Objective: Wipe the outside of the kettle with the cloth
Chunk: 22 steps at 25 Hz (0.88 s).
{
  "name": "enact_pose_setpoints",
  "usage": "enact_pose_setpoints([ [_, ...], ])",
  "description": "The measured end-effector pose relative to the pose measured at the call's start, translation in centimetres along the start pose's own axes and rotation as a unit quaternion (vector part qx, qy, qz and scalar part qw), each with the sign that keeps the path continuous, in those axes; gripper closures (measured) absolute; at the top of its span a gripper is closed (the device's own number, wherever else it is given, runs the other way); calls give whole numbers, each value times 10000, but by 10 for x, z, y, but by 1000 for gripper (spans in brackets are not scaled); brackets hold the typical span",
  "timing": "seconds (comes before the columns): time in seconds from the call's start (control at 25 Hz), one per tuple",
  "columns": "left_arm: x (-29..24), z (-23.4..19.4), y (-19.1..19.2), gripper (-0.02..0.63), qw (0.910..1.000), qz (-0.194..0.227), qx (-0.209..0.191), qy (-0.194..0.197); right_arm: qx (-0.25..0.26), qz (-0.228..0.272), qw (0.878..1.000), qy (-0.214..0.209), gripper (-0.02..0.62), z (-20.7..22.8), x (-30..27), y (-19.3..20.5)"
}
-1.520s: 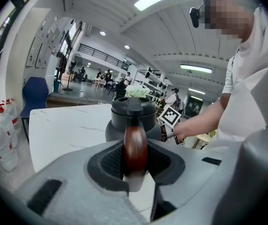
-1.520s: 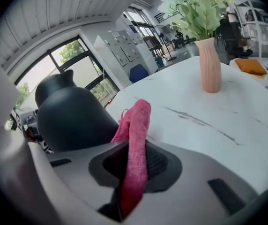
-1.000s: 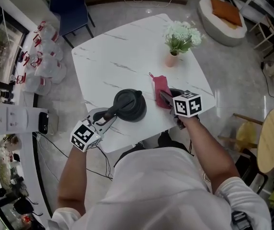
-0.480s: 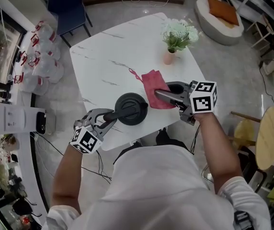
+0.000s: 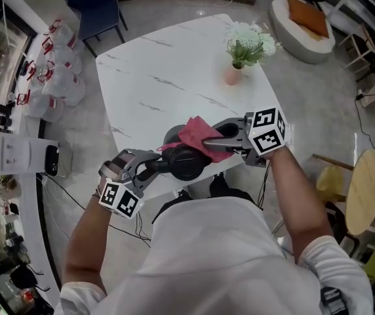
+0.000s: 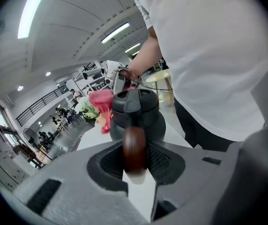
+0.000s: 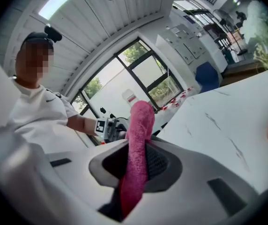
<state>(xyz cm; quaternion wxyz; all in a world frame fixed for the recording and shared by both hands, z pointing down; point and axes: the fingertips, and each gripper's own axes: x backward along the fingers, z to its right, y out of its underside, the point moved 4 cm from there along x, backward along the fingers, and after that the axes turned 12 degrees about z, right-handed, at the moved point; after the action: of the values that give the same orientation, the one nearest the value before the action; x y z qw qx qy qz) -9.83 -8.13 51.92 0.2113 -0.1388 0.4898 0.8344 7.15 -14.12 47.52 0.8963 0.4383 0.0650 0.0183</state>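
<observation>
Head view: the cloth point(image 5: 197, 136) has come off the table point(image 5: 161, 77), where it lay beside the kettle point(image 5: 186, 161) 1 second ago, and now hangs over the kettle's top. I judge wiping is about to begin, not yet under way. Your right gripper point(image 5: 208, 138) has risen with the cloth; your left gripper point(image 5: 153, 167) has rolled and drawn the kettle toward the table's near edge.

Left gripper view: the jaws stand partly apart, pressed on both sides of the kettle's brown handle point(image 6: 135, 149), so you hold the kettle steady. The cloth point(image 6: 101, 104) hangs at the upper side of the kettle point(image 6: 138, 114) and seems to touch it, though I cannot be sure.

Right gripper view: the jaws are nearly together, pinching 1 thick fold of the cloth point(image 7: 138, 144); the kettle itself is hidden here.
</observation>
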Motion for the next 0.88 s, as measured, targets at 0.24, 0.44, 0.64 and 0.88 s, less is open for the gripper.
enact_pose_setpoints([
  [0.24, 2, 1, -6, 505, 10000, -42, -4, -56, 281, -6, 9952, 933, 532, 35, -4, 14],
  [0.44, -1, 0, -7, 505, 9999, -57, -104, -8, 413, -321, 9900, 1307, 532, 55, -7, 24],
  [0.64, -3, 0, -8, 505, 9998, -74, -199, 61, 447, -602, 9842, 1603, 534, 80, -14, 38],
  [0.88, -3, 0, -9, 503, 9996, -88, -261, 96, 429, -939, 9774, 1845, 534, 109, -22, 54],
])
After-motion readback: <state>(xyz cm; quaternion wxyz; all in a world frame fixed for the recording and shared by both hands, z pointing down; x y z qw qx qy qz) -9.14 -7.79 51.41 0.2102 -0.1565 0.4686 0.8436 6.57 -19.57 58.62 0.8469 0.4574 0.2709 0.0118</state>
